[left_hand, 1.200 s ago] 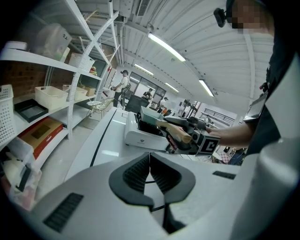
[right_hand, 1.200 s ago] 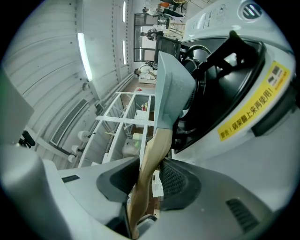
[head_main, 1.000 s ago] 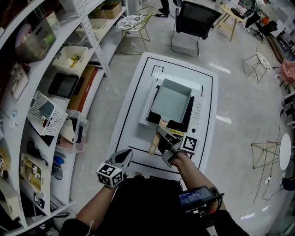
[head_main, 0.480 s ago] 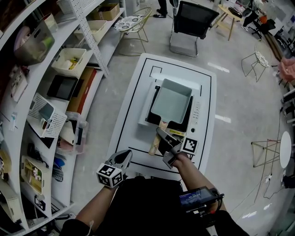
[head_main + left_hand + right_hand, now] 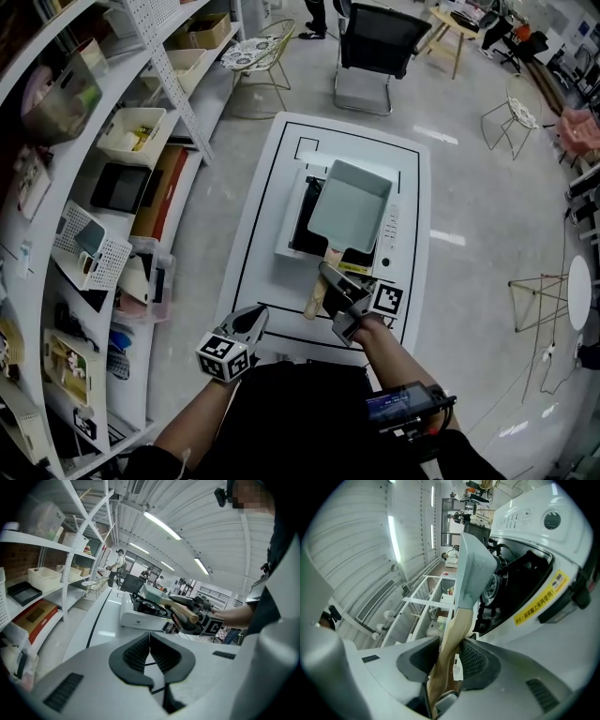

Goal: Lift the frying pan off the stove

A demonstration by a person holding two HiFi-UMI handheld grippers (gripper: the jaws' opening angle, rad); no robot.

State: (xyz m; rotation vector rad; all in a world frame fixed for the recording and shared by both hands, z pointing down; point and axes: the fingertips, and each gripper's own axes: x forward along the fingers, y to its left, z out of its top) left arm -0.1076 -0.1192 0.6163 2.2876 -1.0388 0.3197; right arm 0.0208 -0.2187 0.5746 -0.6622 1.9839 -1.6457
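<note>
Judging from how things lie, we place the work at the lift itself. The right hand-held gripper is clamped on the light wooden handle of the rectangular pale grey-green frying pan. Both ribbed pads press the handle's sides, with the jaws spread only to its width. The pan hangs over the white portable gas stove on the white table. In the left gripper view its base appears to stand slightly clear of the black burner, though we cannot confirm the gap. In our assessment, the next move calls for a steady rise with the pan kept level, then a carry clear of the stove. The long handle may let the pan droop or twist in the grip. The left hand-held gripper is pressed together on nothing, well apart from the pan.
</note>
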